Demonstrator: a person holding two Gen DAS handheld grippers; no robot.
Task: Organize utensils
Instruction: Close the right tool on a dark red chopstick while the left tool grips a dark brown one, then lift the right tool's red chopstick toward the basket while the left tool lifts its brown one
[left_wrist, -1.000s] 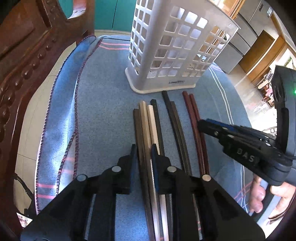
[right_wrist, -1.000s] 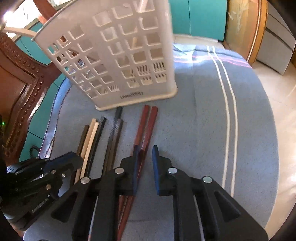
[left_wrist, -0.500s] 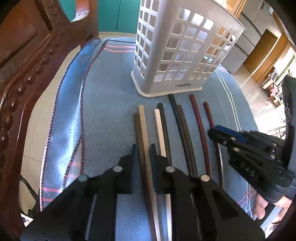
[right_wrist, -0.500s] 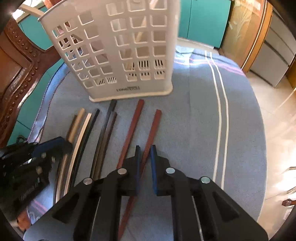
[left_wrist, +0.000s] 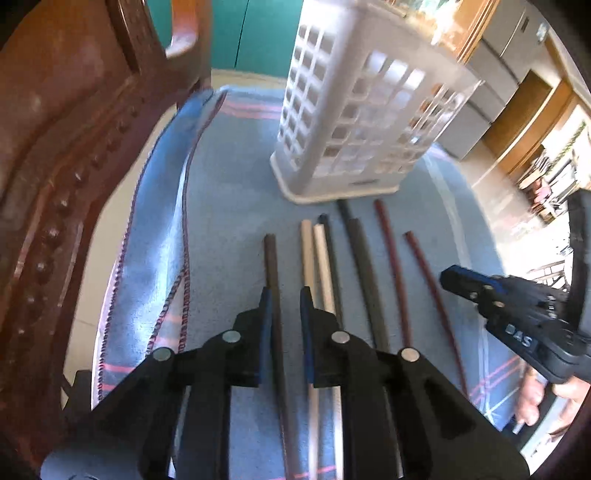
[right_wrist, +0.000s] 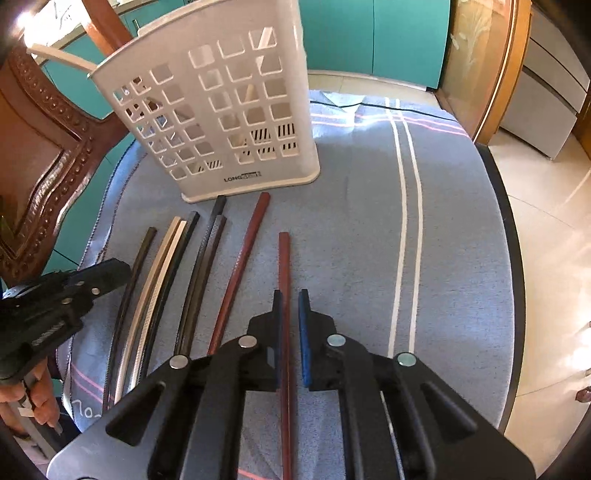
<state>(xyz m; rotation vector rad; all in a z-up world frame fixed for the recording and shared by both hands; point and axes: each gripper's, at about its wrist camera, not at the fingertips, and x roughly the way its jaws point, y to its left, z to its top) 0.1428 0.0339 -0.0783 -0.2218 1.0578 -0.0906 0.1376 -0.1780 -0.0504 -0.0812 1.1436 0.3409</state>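
Note:
Several chopsticks lie side by side on a blue cloth in front of a white slotted utensil basket (left_wrist: 354, 122) (right_wrist: 218, 110). My left gripper (left_wrist: 286, 295) is low over the cloth, jaws narrowly apart around a dark brown chopstick (left_wrist: 271, 258), pulled apart from the cream pair (left_wrist: 314, 251). My right gripper (right_wrist: 290, 299) is likewise narrowly apart around a red-brown chopstick (right_wrist: 284, 258), separated from its red-brown mate (right_wrist: 247, 254). Black and dark grey chopsticks (right_wrist: 205, 258) lie between. Whether either chopstick is pinched is unclear.
A carved wooden chair back (left_wrist: 66, 147) stands at the table's left edge. The round table's dark rim (right_wrist: 513, 258) curves along the right, with tiled floor beyond. A cream stick (right_wrist: 59, 57) pokes out of the basket top.
Both grippers pulled back from the basket. The dark brown chopstick has shifted left away from the cream pair, and the right red-brown chopstick has shifted right away from its mate.

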